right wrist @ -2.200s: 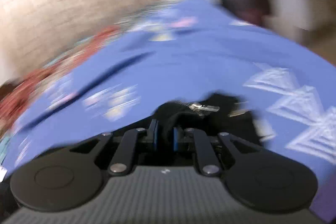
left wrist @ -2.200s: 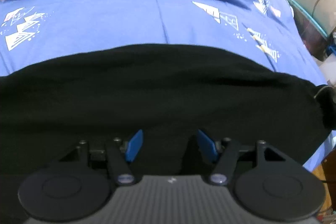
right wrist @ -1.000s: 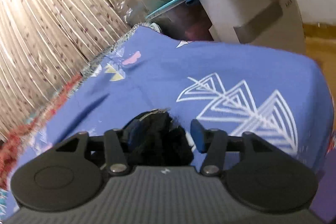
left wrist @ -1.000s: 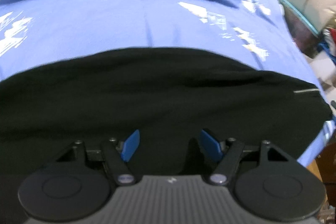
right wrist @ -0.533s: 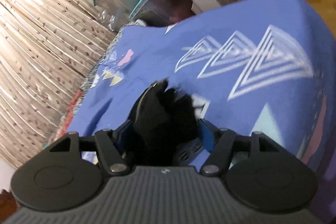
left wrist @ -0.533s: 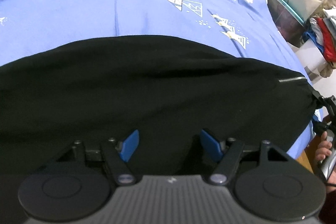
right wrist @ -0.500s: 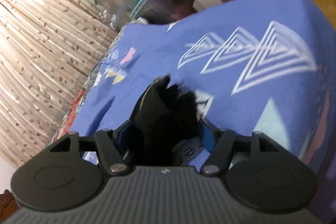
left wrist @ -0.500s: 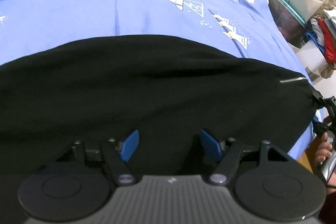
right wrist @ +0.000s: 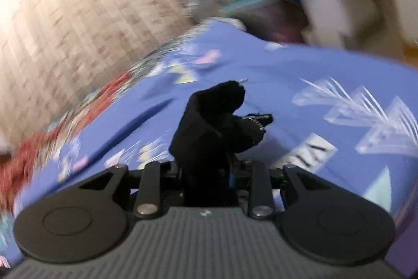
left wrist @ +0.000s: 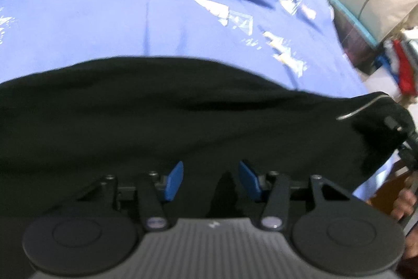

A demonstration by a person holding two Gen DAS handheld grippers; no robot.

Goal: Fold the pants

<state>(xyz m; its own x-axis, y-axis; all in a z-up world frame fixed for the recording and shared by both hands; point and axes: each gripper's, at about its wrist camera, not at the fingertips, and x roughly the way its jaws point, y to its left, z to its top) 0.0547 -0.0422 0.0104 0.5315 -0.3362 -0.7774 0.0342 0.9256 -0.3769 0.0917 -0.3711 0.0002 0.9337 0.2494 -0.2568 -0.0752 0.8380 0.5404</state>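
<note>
Black pants (right wrist: 209, 132) between right gripper (right wrist: 206, 177) fingers

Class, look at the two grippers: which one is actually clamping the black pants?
The right gripper: its jaws pinch a bunch of the black pants. The left gripper stands open above the cloth.

Left gripper (left wrist: 211, 181): matte black body, ribbed grey top plate with small white logo, two round black discs either side, black link arms with silver pivot screws, blue fingers (left wrist: 174, 181). Right gripper (right wrist: 206, 179): same build, blue barely visible. Bare-skinned hand (left wrist: 403, 204) at right edge, left view
</note>
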